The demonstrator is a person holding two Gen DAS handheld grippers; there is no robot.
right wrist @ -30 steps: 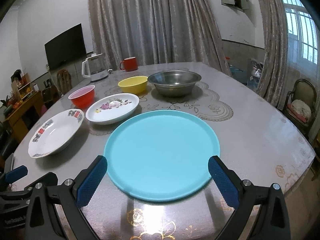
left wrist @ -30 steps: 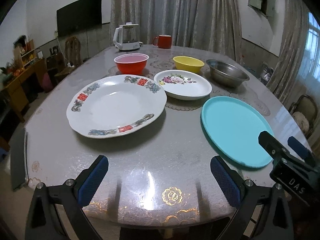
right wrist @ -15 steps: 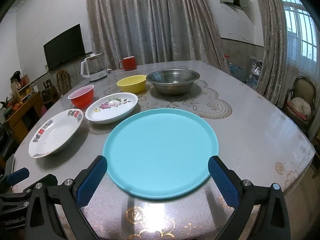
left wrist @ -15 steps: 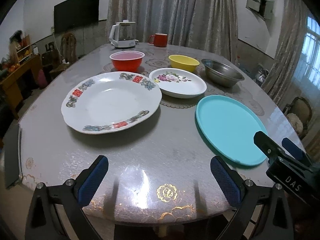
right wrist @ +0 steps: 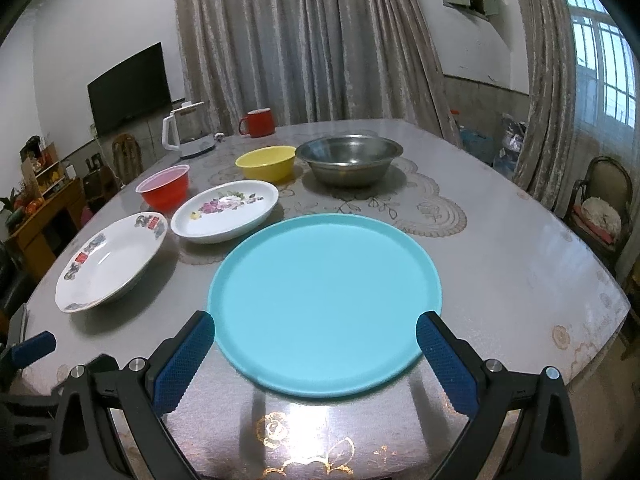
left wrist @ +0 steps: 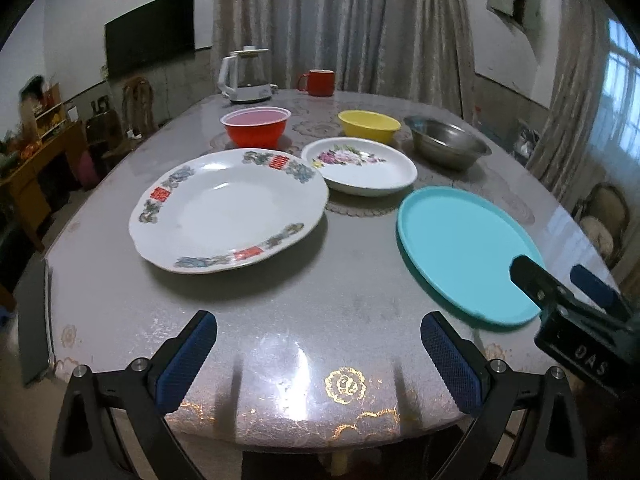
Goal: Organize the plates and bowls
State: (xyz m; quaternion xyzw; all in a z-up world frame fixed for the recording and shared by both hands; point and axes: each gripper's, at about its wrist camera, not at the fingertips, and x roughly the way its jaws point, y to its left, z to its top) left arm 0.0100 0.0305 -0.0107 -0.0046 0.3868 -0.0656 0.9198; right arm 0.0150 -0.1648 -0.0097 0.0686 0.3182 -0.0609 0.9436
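Note:
A large white plate with a patterned rim (left wrist: 228,210) (right wrist: 110,258) lies at the left. A smaller white floral dish (left wrist: 358,164) (right wrist: 226,210) sits behind it. A flat turquoise plate (left wrist: 464,248) (right wrist: 324,296) lies at the right front. Behind stand a red bowl (left wrist: 256,126) (right wrist: 164,190), a yellow bowl (left wrist: 369,127) (right wrist: 266,162) and a steel bowl (left wrist: 446,146) (right wrist: 350,158). My left gripper (left wrist: 318,356) is open and empty above the table's front edge. My right gripper (right wrist: 316,358) is open and empty, its fingers either side of the turquoise plate's near rim.
A white kettle (left wrist: 246,76) and a red mug (left wrist: 318,82) stand at the table's far side. The round table (left wrist: 320,320) has a glossy cover with lace mats. Chairs and a cabinet stand around it. The right gripper also shows in the left wrist view (left wrist: 576,300).
Both grippers have drawn back and lifted slightly, so the plates sit a little farther off in both views. Nothing on the table has moved.

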